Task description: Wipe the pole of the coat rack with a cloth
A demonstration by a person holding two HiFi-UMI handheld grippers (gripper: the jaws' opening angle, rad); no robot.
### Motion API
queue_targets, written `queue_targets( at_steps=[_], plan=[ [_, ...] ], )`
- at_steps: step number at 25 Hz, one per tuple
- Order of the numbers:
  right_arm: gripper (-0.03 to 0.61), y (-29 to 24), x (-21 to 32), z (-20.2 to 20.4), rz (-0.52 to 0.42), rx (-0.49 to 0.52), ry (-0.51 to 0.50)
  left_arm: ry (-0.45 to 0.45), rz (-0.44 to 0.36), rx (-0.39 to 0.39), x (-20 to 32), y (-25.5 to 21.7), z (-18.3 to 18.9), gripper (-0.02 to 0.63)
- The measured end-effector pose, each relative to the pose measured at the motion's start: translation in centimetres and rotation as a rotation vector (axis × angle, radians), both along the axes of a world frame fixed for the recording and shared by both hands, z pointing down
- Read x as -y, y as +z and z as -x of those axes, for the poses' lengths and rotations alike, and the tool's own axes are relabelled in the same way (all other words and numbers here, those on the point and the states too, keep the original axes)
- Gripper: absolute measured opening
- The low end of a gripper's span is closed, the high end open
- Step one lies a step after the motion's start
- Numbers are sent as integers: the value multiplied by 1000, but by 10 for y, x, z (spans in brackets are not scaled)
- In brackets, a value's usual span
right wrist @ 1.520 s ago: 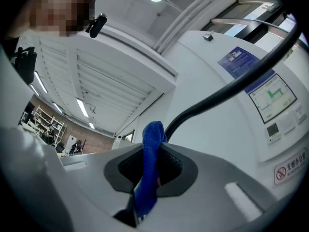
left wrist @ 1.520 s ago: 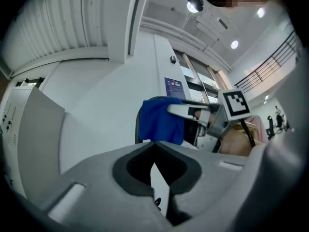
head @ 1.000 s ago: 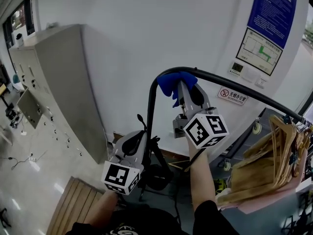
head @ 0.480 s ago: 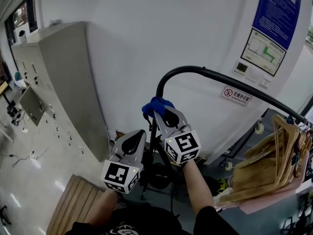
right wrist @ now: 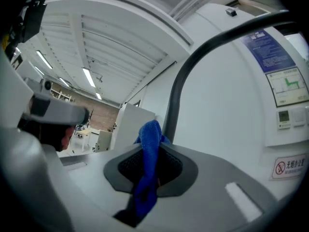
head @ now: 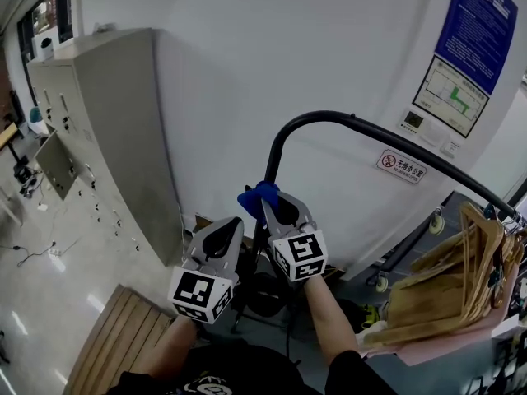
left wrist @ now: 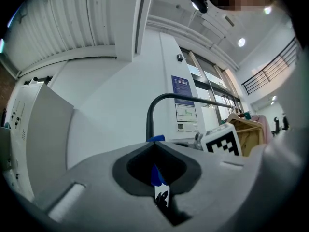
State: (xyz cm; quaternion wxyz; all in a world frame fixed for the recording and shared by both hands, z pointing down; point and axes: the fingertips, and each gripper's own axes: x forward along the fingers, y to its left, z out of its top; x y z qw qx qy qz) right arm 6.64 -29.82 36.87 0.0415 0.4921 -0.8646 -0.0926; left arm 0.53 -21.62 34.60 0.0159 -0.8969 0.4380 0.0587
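Observation:
The coat rack's black pole [head: 272,159] rises upright, bends at the top and runs off to the right as a rail. A blue cloth [head: 255,197] is pressed against the upright part, below the bend. My right gripper [head: 268,202] is shut on the cloth, its marker cube toward me. In the right gripper view the cloth [right wrist: 150,149] hangs between the shut jaws of the right gripper [right wrist: 149,146], with the pole [right wrist: 174,100] just behind. My left gripper [head: 224,235] is lower left of the pole, shut and holding nothing. The left gripper view shows the left gripper [left wrist: 155,146], the pole [left wrist: 149,117] and the cloth [left wrist: 155,175] ahead.
A tall grey cabinet [head: 107,138] stands at the left against the white wall. Several wooden hangers [head: 461,278] hang on the rail at the right. Signs [head: 482,31] are fixed on the wall. A slatted wooden board [head: 115,344] lies on the floor lower left.
My right gripper has slid the blue cloth from the top bend down the upright part of the pole. The left gripper has barely moved.

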Motion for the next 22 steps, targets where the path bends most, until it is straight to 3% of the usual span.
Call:
queue_targets(
  at_steps=[4, 8, 13, 15, 19, 22],
  plan=[
    [42, -61, 9, -12, -97, 56, 3, -10, -3, -8, -3, -1, 2, 5],
    [41, -122, 13, -40, -205, 186, 75, -8, -5, -7, -6, -3, -1, 5],
    [40, -173, 30, -91, -198, 456, 170, -6, -14, -8, -8, -8, -5, 5],
    [40, -182, 30, -101, -190, 519, 178, -9, -16, -8, -8, -9, -4, 5],
    [38, -178, 23, -85, -200, 494, 108, -18, -17, -10, -6, -9, 1, 5],
    [38, -161, 17, -54, -198, 356, 48, -19, -17, -10, -4, -10, 2, 5]
  ],
)
